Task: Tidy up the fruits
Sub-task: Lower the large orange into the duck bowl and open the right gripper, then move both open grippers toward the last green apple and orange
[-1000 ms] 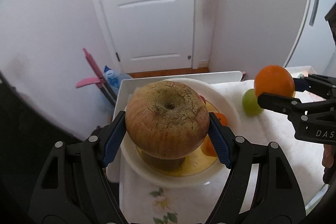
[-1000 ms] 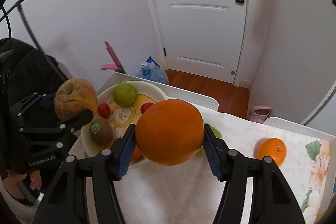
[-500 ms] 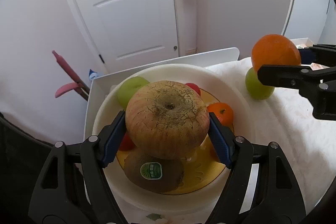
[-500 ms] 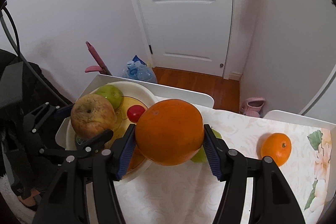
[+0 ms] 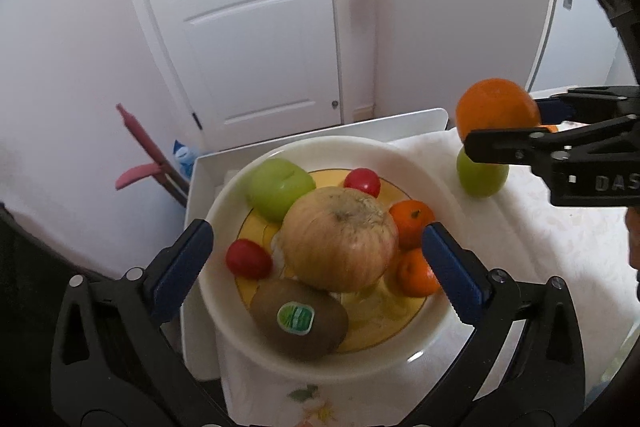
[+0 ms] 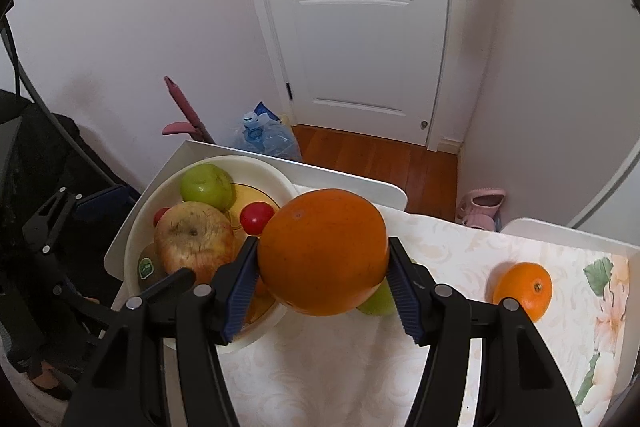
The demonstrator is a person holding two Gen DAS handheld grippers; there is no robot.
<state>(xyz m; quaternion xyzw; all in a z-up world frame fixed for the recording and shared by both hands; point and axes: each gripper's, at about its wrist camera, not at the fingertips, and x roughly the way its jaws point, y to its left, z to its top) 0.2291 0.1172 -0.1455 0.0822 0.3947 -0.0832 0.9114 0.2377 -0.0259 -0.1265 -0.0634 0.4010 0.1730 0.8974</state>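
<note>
Apple [image 5: 339, 239] sits released in the bowl [image 5: 404, 351], left gripper [image 5: 318, 259] jaws just opened wide around it.
Right gripper [image 6: 322, 281] clamps the big orange [image 6: 323, 251] beside the bowl; lift the left straight away first, then lower the orange toward the bowl's free 3 o'clock side.

Glossy white bowl [image 5: 424, 351]; fuzzy matt kiwi [image 5: 298, 319] with shiny sticker; rough, cracked-skinned apple [image 5: 340, 239]; dimpled orange [image 6: 322, 251]; soft floral cloth [image 6: 332, 367]; wooden floor [image 6: 372, 159].
</note>
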